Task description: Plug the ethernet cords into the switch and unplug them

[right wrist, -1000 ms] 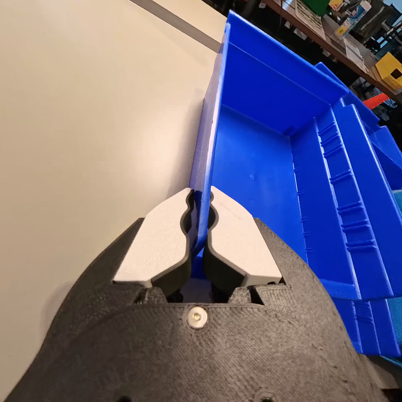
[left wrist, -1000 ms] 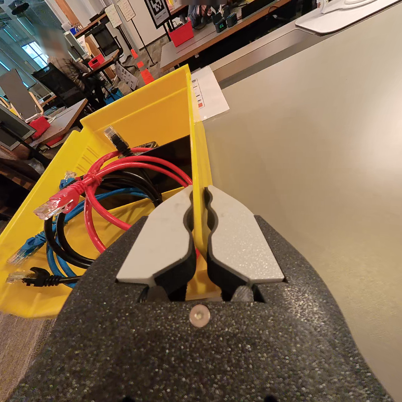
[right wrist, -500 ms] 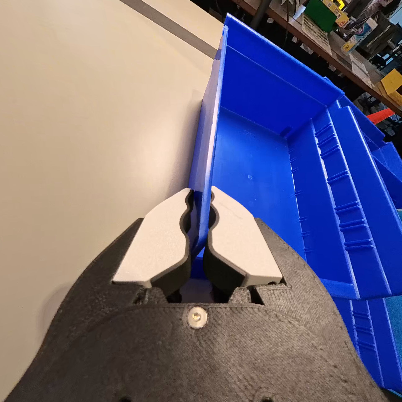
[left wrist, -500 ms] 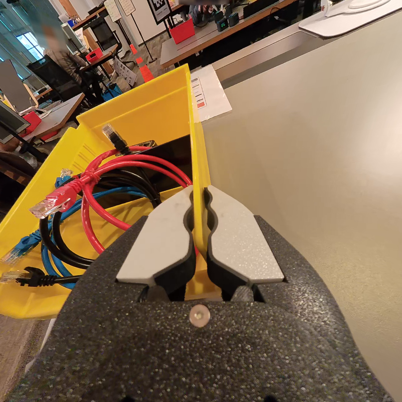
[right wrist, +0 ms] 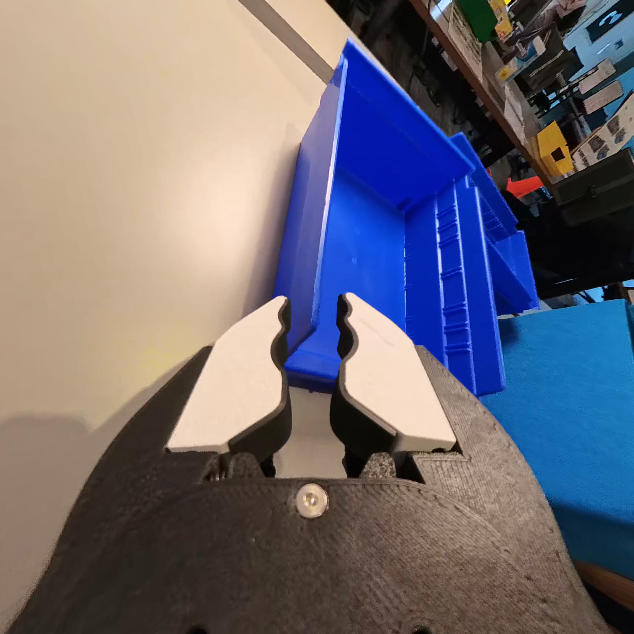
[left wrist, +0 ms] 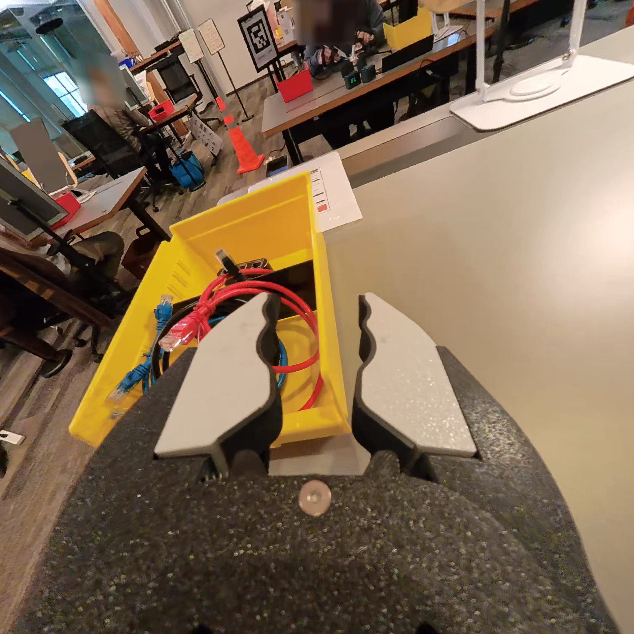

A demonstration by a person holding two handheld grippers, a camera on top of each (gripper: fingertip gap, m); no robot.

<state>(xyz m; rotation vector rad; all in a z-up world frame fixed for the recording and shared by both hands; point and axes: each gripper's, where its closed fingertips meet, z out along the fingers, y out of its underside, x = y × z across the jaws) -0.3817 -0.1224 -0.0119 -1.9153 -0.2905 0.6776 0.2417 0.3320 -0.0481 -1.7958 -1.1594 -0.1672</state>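
- Left gripper [left wrist: 314, 302]: grey jaws spread wide, nothing held. The right wall of the yellow plastic bin [left wrist: 240, 236] runs up the gap between them, touching neither.
- In the bin: a coiled red ethernet cord [left wrist: 302, 329] with its clear plug at centre left, a blue ethernet cord [left wrist: 161, 312] along the left wall, a black ethernet cord [left wrist: 228, 266] with its plug tilted up, and beneath them the black switch [left wrist: 295, 284], mostly hidden.
- Right half of frame: bare beige tabletop [left wrist: 497, 274]; a white printed sheet [left wrist: 334, 192] lies behind the bin, a white lamp base [left wrist: 535, 92] upper right.
- Right gripper [right wrist: 314, 303]: jaws parted moderately, holding nothing; the left wall of the empty blue plastic bin [right wrist: 370, 219] stands between the tips.
- A second blue bin [right wrist: 507, 247] sits just to its right.
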